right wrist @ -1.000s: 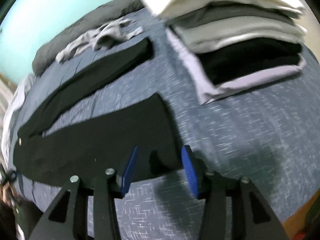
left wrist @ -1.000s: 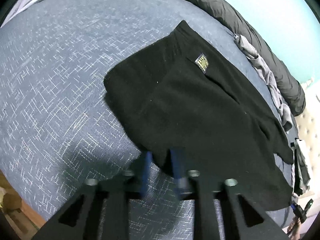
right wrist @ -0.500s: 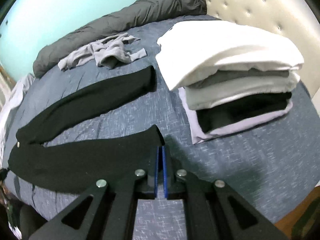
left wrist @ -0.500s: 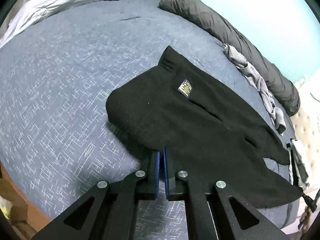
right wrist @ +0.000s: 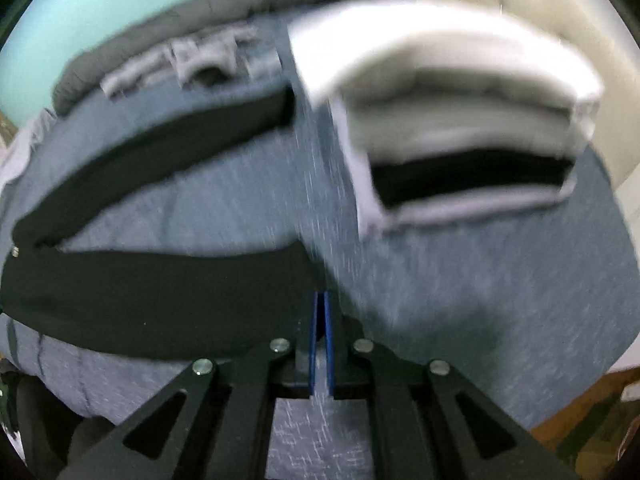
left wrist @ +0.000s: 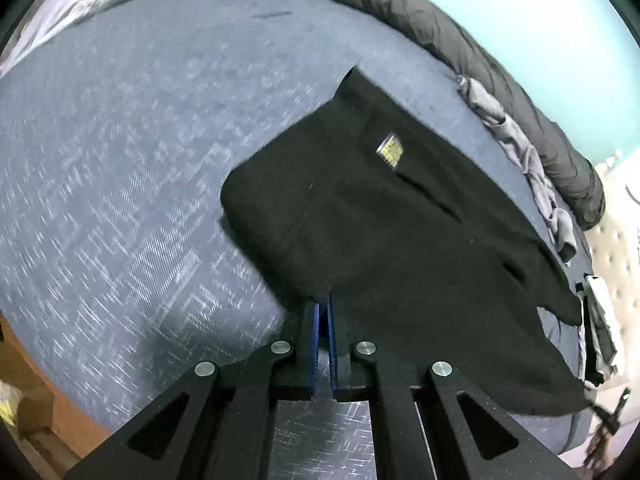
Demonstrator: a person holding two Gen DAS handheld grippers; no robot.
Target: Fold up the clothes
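Note:
A pair of black trousers (left wrist: 380, 216) lies spread on the blue bedspread (left wrist: 120, 160), with a small gold label (left wrist: 390, 150) near the waistband. My left gripper (left wrist: 321, 306) is shut on the near edge of the waist end, and the cloth rises a little there. In the right wrist view the two black legs (right wrist: 152, 280) stretch to the left. My right gripper (right wrist: 321, 300) is shut on the hem of the nearer leg. The far leg (right wrist: 168, 152) lies flat on the bed.
A stack of folded clothes (right wrist: 452, 120), white on top, sits on the bed at the right by a padded headboard (right wrist: 540, 8). A crumpled grey garment (left wrist: 516, 140) and a rolled dark grey duvet (left wrist: 460, 52) lie along the far side. The bed's edge is close below both grippers.
Both grippers have closed on the trousers: the left on the waist edge, the right on the leg hem. The right one has since lifted and turned, so its view is blurred.

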